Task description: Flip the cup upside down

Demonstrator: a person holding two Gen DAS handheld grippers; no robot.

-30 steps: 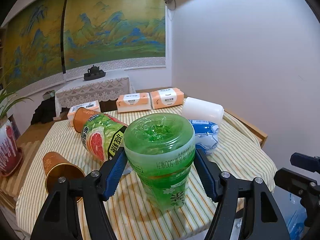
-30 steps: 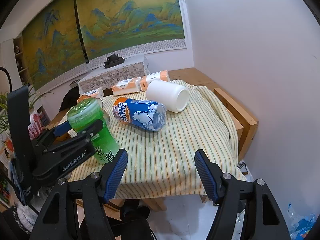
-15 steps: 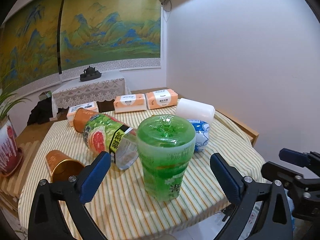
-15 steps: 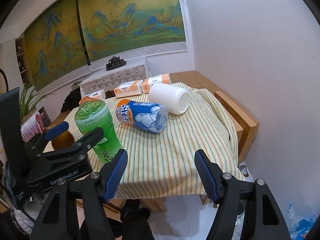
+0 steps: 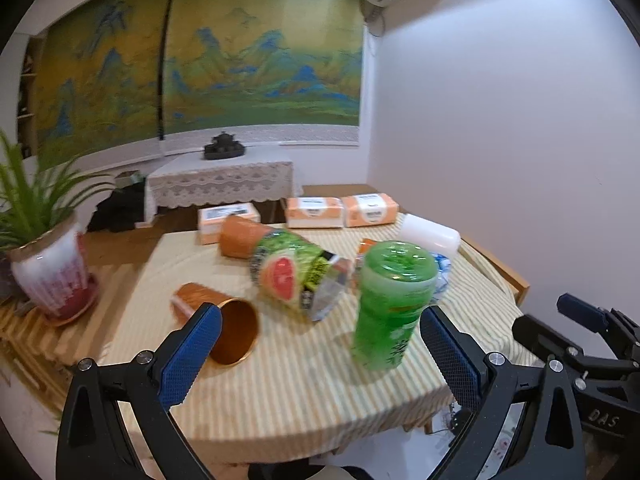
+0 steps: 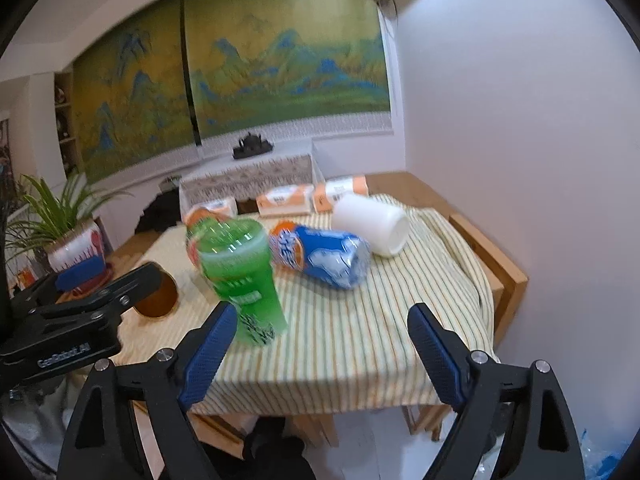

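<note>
From where I stand, the copper cup (image 5: 234,330) lies on its side at the left of the striped tablecloth (image 5: 304,392), mouth toward us. The left gripper (image 5: 320,354) hangs spread wide with nothing in it. Just right of centre the green cup (image 5: 390,306) stands base-up near the cloth's front edge, so its flip looks finished. The right gripper (image 6: 320,354) is likewise parted and empty. I'd guess the next move calls for picking another tipped cup and closing on its wall.
</note>
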